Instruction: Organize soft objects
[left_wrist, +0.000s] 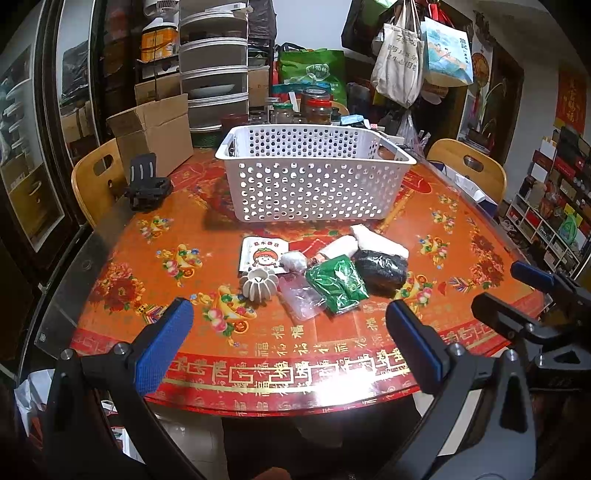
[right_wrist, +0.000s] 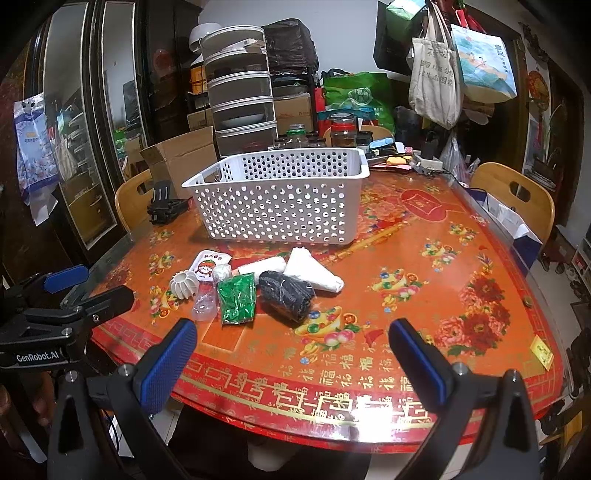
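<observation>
- Now, at the near edge of the round red worktop (left_wrist: 122, 266), you hold both grippers back from the goods, neither touching anything.
- Your left gripper (left_wrist: 290, 341) has its jaws spread wide and empty, blue pads facing each other across a bare stretch of the patterned cloth.
- Your right gripper (right_wrist: 291, 356) stands the same way, jaws wide with nothing between them, aimed a little to the right of the pile.
- Ahead of you, a small heap of soft objects lies bunched near the middle of the worktop: a green foil packet (left_wrist: 337, 284), a black knitted bundle in clear wrap (left_wrist: 380, 266), white rolled cloths (left_wrist: 380, 242), a clear pinkish pouch (left_wrist: 301, 298) and a cartoon-printed sachet (left_wrist: 260, 254).
- A ribbed white ball (left_wrist: 258, 285) sits at the left of the heap, just beside the pouch, and a small white wad (left_wrist: 293, 260) rests on the sachet's corner.
- Behind the heap stands the white perforated basket (left_wrist: 314, 184), apart from it and seemingly empty; it looks like the intended home for the pile.
- Judging by this layout, nothing has been sorted yet, and the wide jaws suit a first reach for a bulky, yielding piece such as the black bundle.
</observation>
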